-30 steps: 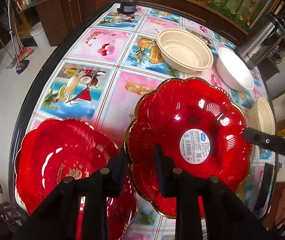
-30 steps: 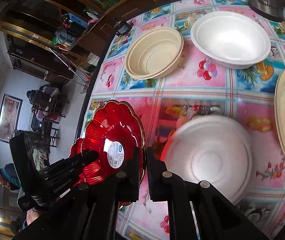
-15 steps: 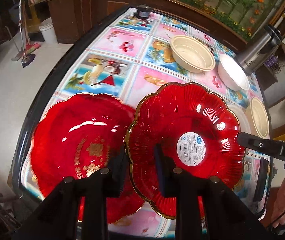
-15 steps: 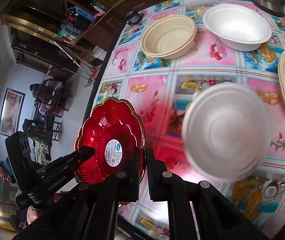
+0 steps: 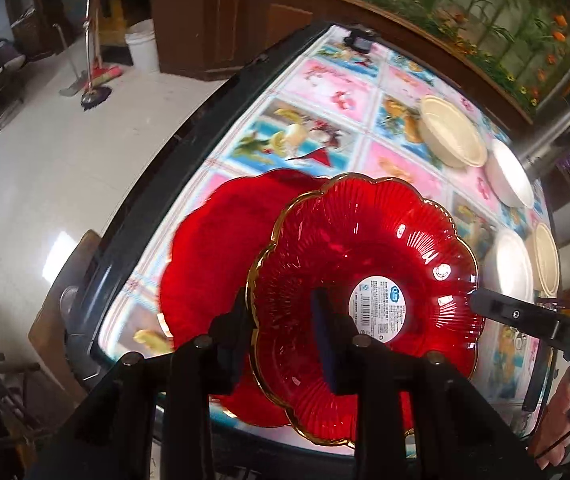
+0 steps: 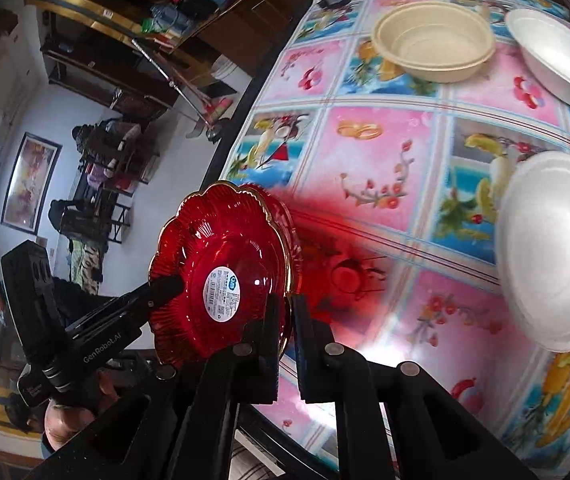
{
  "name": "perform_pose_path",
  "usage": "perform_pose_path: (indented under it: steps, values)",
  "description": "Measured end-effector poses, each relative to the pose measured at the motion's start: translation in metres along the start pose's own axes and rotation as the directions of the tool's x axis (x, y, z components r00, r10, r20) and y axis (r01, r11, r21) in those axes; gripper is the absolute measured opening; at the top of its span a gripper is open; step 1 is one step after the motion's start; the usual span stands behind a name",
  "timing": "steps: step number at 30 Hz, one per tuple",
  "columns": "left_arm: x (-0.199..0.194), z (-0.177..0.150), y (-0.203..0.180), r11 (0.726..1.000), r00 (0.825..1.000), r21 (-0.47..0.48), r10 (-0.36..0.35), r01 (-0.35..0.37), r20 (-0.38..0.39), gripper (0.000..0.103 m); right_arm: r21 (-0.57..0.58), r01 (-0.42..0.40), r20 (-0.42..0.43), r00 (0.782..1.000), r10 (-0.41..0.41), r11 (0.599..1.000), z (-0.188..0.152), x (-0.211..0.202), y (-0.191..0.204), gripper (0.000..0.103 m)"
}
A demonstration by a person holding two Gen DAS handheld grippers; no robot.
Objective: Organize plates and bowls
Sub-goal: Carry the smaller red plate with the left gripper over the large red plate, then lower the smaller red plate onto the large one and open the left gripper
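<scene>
2 grippers on red plate (image 5: 365, 280) | L fingers (image 5: 241, 332) just widening, rim between | R fingers (image 6: 265, 328) pinching rim

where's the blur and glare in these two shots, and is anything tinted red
Left wrist view: the lower red plate and tablecloth smear with motion blur, while the held red plate stays sharp with small glints; fisheye bends the table edge. Right wrist view: a red tint falls on the tablecloth beside the held plate; the near white bowl is soft.
</scene>
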State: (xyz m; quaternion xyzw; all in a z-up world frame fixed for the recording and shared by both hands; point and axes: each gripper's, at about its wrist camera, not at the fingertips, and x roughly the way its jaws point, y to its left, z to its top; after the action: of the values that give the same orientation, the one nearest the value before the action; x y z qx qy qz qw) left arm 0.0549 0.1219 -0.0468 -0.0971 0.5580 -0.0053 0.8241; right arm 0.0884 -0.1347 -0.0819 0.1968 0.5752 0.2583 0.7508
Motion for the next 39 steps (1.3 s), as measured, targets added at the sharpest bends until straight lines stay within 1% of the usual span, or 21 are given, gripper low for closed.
perform_pose_path:
  steps: [4, 5, 7, 9, 12, 15, 20, 22, 24, 26, 28, 31, 33, 37, 39]
  values:
    - [0.002, 0.002, 0.017, 1.000, 0.999, 0.000, 0.031, -0.031, 0.014, 0.028, -0.032, -0.001, -0.010, 1.000, 0.000, 0.999, 0.004, 0.019, 0.016, 0.008]
    - [0.006, 0.002, 0.022, 0.999, 0.999, -0.003, 0.036, -0.036, 0.006, 0.028, -0.043, 0.003, -0.007, 1.000, -0.003, 0.999, 0.005, 0.024, 0.020, 0.008]
    - [0.016, 0.002, 0.030, 0.999, 0.999, -0.005, 0.038, -0.038, -0.013, 0.028, -0.060, 0.024, -0.010, 1.000, -0.025, 0.998, 0.001, 0.032, 0.027, 0.008]
    - [0.025, 0.001, 0.035, 0.999, 0.999, -0.008, 0.038, -0.038, -0.032, 0.028, -0.092, 0.064, -0.016, 0.998, -0.066, 0.994, -0.001, 0.044, 0.033, 0.008]
    - [0.037, 0.001, 0.038, 0.999, 0.998, -0.008, 0.033, -0.033, -0.044, 0.028, -0.098, 0.099, -0.036, 0.994, -0.103, 0.990, -0.002, 0.059, 0.031, 0.008]
    - [0.045, 0.002, 0.041, 1.000, 0.998, -0.006, 0.027, -0.027, -0.057, 0.028, -0.085, 0.109, -0.051, 0.992, -0.114, 0.990, -0.002, 0.070, 0.026, 0.008]
    - [0.058, 0.004, 0.043, 1.000, 0.997, 0.010, 0.019, -0.019, -0.074, 0.029, -0.094, 0.140, -0.043, 0.989, -0.145, 0.986, -0.003, 0.075, 0.026, 0.008]
    - [0.061, 0.005, 0.041, 0.999, 0.997, 0.027, 0.030, -0.028, -0.070, 0.029, -0.099, 0.160, -0.040, 0.986, -0.164, 0.982, -0.004, 0.079, 0.024, 0.008]
    - [0.063, 0.006, 0.038, 0.999, 0.997, 0.038, 0.030, -0.028, -0.071, 0.034, -0.105, 0.167, -0.028, 0.985, -0.170, 0.980, -0.003, 0.079, 0.024, 0.008]
    - [0.063, 0.006, 0.036, 0.998, 0.997, 0.048, 0.031, -0.027, -0.072, 0.037, -0.106, 0.168, -0.023, 0.985, -0.172, 0.980, 0.000, 0.078, 0.024, 0.008]
    - [0.064, 0.005, 0.032, 0.997, 0.997, 0.064, 0.045, -0.041, -0.069, 0.037, -0.107, 0.183, -0.025, 0.982, -0.187, 0.977, 0.001, 0.078, 0.025, 0.008]
    - [0.065, 0.004, 0.031, 0.996, 0.997, 0.075, 0.045, -0.040, -0.066, 0.042, -0.116, 0.204, -0.029, 0.978, -0.209, 0.972, 0.002, 0.079, 0.027, 0.008]
    - [0.064, 0.004, 0.030, 0.997, 0.997, 0.075, 0.036, -0.031, -0.067, 0.049, -0.112, 0.211, -0.033, 0.976, -0.216, 0.971, 0.003, 0.080, 0.028, 0.008]
    - [0.064, 0.003, 0.025, 0.995, 0.997, 0.090, 0.046, -0.040, -0.062, 0.056, -0.117, 0.222, -0.047, 0.972, -0.228, 0.968, 0.004, 0.083, 0.031, 0.010]
    - [0.063, 0.001, 0.024, 0.995, 0.997, 0.089, 0.041, -0.035, -0.060, 0.061, -0.120, 0.228, -0.051, 0.970, -0.236, 0.966, 0.005, 0.086, 0.032, 0.010]
